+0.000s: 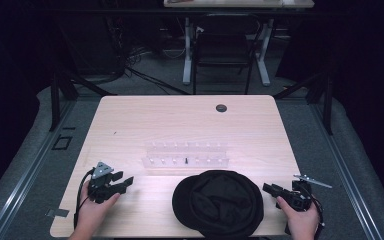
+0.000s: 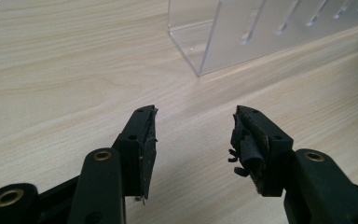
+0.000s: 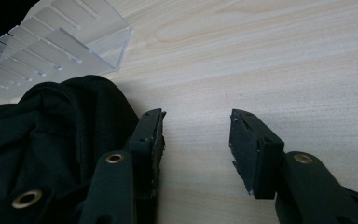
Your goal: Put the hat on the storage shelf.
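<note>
High view: I've got a black hat [image 1: 219,202] lying on the light wood table [image 1: 145,120], at the near edge, centre-right. Behind it sits a clear acrylic rack [image 1: 186,154], two long rows, one small dark piece standing in the near row. Left gripper [image 1: 125,183] is at the near left, resting low over the table and well apart from the hat, jaws pointing right toward it. Right gripper [image 1: 267,188] is at the near right, jaws pointing left, tips just beside the hat's edge. I can't tell from up here whether they touch. A hand backs each tool.

Left gripper view: my jaws stand wide apart with bare wood between them, nothing held. The pad on the right-hand jaw is frayed, bits of black lining hanging loose. One end of the clear rack [image 2: 242,35] is ahead and to the right, apart from the tips.

Right gripper view: jaws spread, nothing between them but table. The hat [image 3: 46,140] is bunched at the left, its fabric right against the outer side of the left-hand jaw. The rack [image 3: 60,42] is beyond it, upper left.
</note>
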`<state>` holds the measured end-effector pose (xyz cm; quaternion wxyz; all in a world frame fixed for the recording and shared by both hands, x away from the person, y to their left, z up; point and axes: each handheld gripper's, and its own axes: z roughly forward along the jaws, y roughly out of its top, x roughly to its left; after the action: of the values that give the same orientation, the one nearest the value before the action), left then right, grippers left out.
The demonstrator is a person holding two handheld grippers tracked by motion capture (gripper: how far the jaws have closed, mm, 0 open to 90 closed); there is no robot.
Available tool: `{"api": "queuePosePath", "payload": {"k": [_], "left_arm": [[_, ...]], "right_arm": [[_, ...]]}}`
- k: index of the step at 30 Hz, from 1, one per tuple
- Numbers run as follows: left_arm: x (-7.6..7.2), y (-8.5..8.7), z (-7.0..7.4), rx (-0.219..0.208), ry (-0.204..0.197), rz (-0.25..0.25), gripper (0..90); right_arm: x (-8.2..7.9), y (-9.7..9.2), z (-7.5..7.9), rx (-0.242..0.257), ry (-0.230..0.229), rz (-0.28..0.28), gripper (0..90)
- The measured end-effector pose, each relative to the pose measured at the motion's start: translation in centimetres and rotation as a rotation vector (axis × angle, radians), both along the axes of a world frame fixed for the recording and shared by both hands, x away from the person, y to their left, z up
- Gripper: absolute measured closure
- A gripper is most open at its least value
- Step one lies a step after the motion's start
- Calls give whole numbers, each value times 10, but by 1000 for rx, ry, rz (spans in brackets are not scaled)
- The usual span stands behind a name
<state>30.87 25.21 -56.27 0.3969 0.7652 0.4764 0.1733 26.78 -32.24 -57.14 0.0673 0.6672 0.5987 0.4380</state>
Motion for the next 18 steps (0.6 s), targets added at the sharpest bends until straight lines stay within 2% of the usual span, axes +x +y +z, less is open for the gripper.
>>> {"api": "queuePosePath", "payload": {"k": [3,4,6,7,9,10,11,12,14,15,16,18], "left_arm": [[0,-1,0,-8,0,1,490],[0,-2,1,-9,3,-1,487],[0,-3,1,-21,5,-10,484],[0,-4,1,-21,4,-13,480],[-1,-5,1,-31,7,-15,477],[-1,-6,1,-30,5,-15,477],[-2,-6,2,-26,6,-21,477],[-2,-6,2,-21,8,-26,476],[-3,-8,2,-21,4,-25,475],[-4,-7,3,-14,13,-33,473],[-4,-8,2,-19,0,-29,470],[-4,-9,2,-21,3,-33,469]], "right_arm": [[-1,-2,1,-11,2,8,534],[-1,-1,2,-2,-5,-8,533],[-3,-1,5,-5,-2,12,532],[-3,-1,6,20,8,26,533],[-3,-1,8,141,37,63,541],[-3,0,9,184,38,70,556],[-4,3,11,202,42,71,565],[-4,4,13,200,56,92,573],[-4,8,17,195,56,104,574],[-4,10,20,176,66,105,574],[-4,11,22,161,72,107,576],[-4,13,25,130,85,103,577]]}}
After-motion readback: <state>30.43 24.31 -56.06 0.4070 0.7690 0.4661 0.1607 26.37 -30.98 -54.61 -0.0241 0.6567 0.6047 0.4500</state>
